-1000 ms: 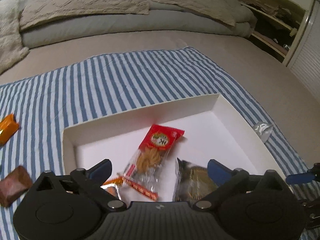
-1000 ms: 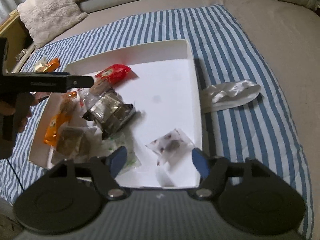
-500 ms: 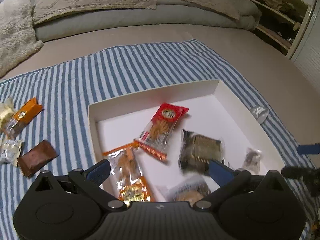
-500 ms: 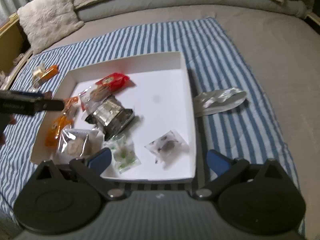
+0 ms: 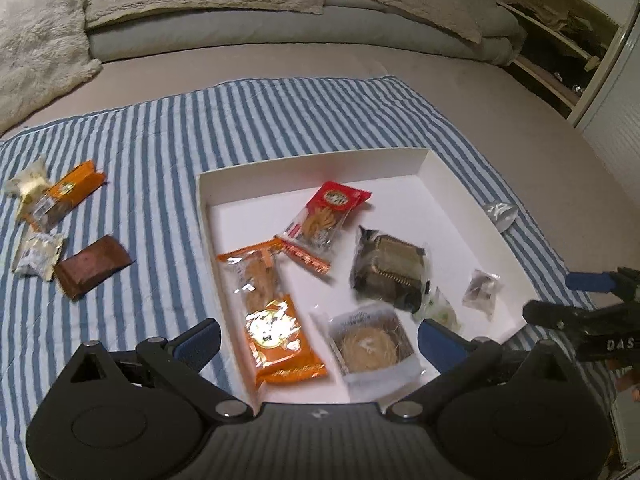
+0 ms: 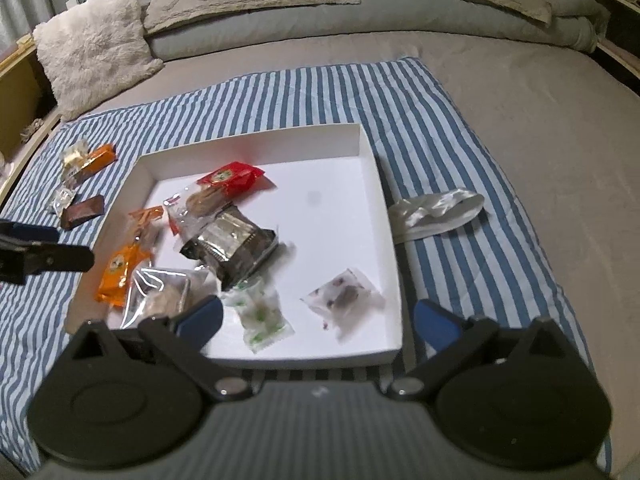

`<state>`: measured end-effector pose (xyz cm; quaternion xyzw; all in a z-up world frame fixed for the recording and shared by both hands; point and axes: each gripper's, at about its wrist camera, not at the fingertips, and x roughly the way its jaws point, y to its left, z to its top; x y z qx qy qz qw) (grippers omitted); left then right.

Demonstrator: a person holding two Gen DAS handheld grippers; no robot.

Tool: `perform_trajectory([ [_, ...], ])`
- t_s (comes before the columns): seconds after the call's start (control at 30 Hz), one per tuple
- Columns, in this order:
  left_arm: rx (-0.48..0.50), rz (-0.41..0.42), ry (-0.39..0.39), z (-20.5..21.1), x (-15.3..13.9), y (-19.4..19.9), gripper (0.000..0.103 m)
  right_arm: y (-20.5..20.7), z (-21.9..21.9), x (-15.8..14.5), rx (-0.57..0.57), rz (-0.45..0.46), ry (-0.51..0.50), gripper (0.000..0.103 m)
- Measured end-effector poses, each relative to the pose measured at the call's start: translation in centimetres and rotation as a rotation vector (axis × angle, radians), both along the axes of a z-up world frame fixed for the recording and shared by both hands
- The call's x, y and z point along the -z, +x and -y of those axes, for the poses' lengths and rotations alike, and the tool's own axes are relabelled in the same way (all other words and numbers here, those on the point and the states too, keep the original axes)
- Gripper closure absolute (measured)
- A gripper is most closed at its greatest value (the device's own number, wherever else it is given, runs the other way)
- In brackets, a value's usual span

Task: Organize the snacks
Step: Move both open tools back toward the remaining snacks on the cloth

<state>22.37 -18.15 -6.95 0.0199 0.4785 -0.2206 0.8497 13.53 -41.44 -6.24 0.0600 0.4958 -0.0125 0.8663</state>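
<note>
Right wrist view: a wide bed (image 6: 520, 92) carries a blue-and-white striped cloth (image 6: 280, 96), and on the cloth lies a shallow white box (image 6: 382, 200). Inside the box lie seven wrapped snacks: a dark foil-wrapped cake (image 6: 234, 244) near the middle, a red-topped packet (image 6: 226, 178) behind it, an orange packet (image 6: 128, 260) along the left wall, a clear-wrapped round pastry (image 6: 164, 296) at the near left, then a small green-printed sweet (image 6: 260, 312) and a small clear packet with a dark piece (image 6: 342, 296) toward the near right. On the cloth right of the box lies a crumpled white wrapper (image 6: 436, 212). Left of the box, still on the cloth, sit a brown bar (image 6: 84, 210), another orange packet (image 6: 96, 160) and two small pale packets (image 5: 36, 254).

The right gripper (image 6: 316, 320) hangs over the box's near edge with its jaws spread wide and nothing between them. The left gripper (image 5: 318, 338) hangs over the box's near left corner, its jaws likewise apart and holding nothing.
</note>
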Motion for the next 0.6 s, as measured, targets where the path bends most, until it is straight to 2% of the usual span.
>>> perform_trajectory([
  [0.23, -0.068, 0.004, 0.022, -3.3, -0.2, -0.4, 0.000, 1.5, -2.7, 0.0, -0.032, 0.002, -0.007, 0.001],
  [0.6, -0.179, 0.008, 0.046, -9.1, -0.3, -0.6, 0.000, 4.3, -8.7, -0.3, -0.143, 0.011, 0.012, 0.000],
])
